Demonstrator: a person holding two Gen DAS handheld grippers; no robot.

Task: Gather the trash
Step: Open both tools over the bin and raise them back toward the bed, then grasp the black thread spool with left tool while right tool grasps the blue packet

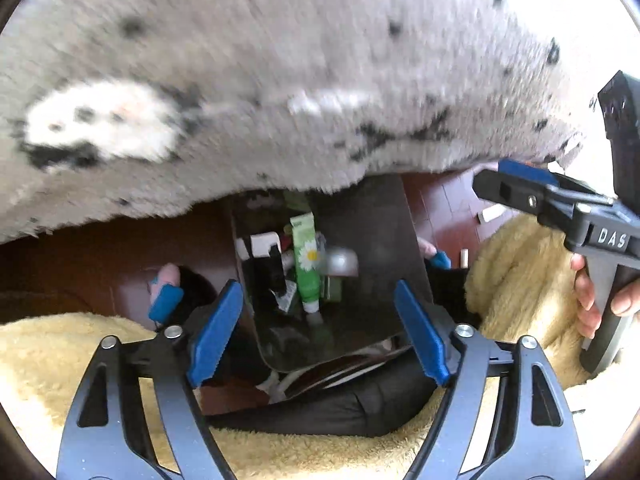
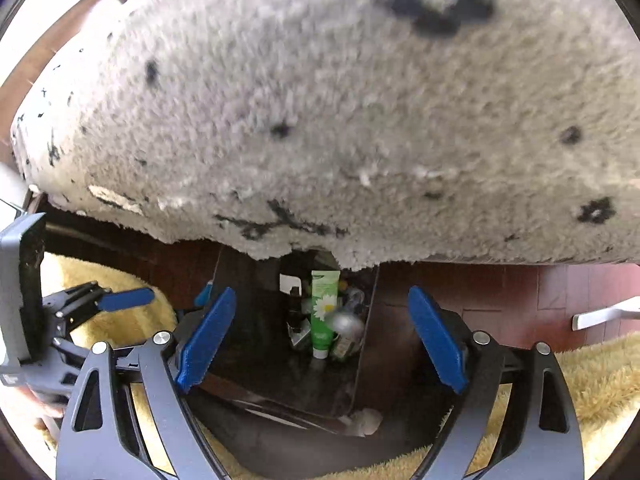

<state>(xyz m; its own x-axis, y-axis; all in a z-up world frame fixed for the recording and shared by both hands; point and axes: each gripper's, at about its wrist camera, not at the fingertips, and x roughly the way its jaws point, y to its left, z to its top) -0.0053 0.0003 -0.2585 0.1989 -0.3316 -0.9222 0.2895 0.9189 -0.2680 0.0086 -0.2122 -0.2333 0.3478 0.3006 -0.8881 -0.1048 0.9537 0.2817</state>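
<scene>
Covering red floor, seemingly shaggy rug

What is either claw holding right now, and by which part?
Nothing. The left claw and right claw both stand open and empty above the dark bin holding the green daisy-print tube.

I see bright daylight glaring white at two o'clock in my left view. The gray rug looks smeared and fuzzy. The dark bin sits in shadow. Both pictures bend round, with black corners at the edges.
</scene>
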